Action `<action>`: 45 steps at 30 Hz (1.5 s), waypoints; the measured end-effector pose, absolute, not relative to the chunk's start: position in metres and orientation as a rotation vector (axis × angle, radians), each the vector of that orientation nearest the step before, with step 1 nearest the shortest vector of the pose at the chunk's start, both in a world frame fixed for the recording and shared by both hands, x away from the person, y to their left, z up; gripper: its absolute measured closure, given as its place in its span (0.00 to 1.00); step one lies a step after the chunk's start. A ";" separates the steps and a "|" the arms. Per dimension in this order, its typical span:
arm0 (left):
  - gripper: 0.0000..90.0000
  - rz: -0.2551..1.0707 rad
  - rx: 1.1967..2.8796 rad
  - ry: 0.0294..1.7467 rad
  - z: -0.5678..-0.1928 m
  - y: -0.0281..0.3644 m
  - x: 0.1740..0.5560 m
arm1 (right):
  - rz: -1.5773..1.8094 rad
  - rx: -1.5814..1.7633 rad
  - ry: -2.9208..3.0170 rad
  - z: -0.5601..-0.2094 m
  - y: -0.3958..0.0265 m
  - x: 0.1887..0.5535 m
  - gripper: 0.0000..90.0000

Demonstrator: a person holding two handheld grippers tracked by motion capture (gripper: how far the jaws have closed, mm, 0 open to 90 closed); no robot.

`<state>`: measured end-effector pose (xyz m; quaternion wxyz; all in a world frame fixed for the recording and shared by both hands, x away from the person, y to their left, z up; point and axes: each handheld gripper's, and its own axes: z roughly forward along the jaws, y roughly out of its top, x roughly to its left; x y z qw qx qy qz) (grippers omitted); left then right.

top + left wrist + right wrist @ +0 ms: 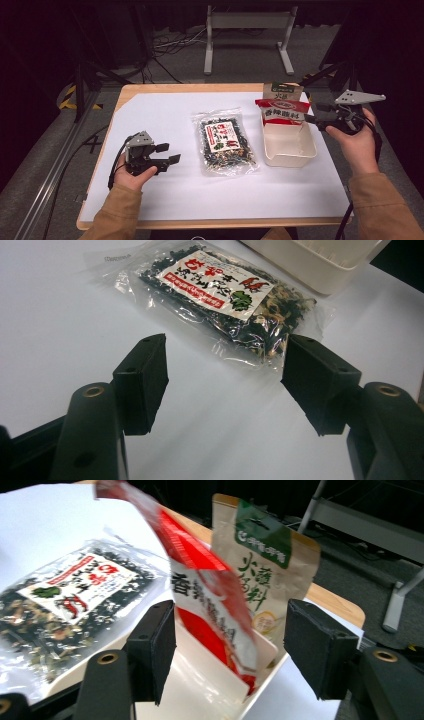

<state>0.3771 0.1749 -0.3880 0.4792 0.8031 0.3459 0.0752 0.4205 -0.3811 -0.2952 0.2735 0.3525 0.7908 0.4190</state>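
1. The red packet (210, 605) could topple. It stands upright at the far end of the cream bin (290, 145), leaning on the brown pouch (283, 92) behind it, and the right tool (311, 120) sits just beside the bin's far right corner. A careless pull-away might brush the packet and tip it out.
2. The right tool is released: its jaws stand wide either side of the red packet's edge without pressing it.
3. The clear bag of dried greens (227, 142) could slip or crumple when picked up. Its film looks slick and loose, so a shallow pinch on the edge may let it slide free.
4. That bag lies flat on the white surface (165, 195), just left of the bin. It is transparent, with dark leafy contents and a white label printed in red.
5. The left tool (167, 154) is released too, jaws apart and empty, hovering well left of the bin and pointing toward the bag's near edge.
6. The bin is already crowded at its far end; the bag may catch the standing packs going in.
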 end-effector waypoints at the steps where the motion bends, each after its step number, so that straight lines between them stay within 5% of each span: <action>1: 0.38 0.187 1.966 0.837 -0.388 0.175 0.378 | 1.137 0.945 2.129 -0.295 -0.380 0.416 0.41; 21: 0.30 0.157 1.990 0.877 -0.386 0.172 0.379 | 1.272 0.884 2.164 -0.306 -0.351 0.368 0.41; 29: 0.20 0.173 1.977 0.918 -0.381 0.169 0.380 | 1.296 0.866 2.167 -0.324 -0.336 0.366 0.42; 45: 0.24 0.135 2.021 0.940 -0.383 0.147 0.385 | 1.324 0.834 2.205 -0.324 -0.327 0.354 0.42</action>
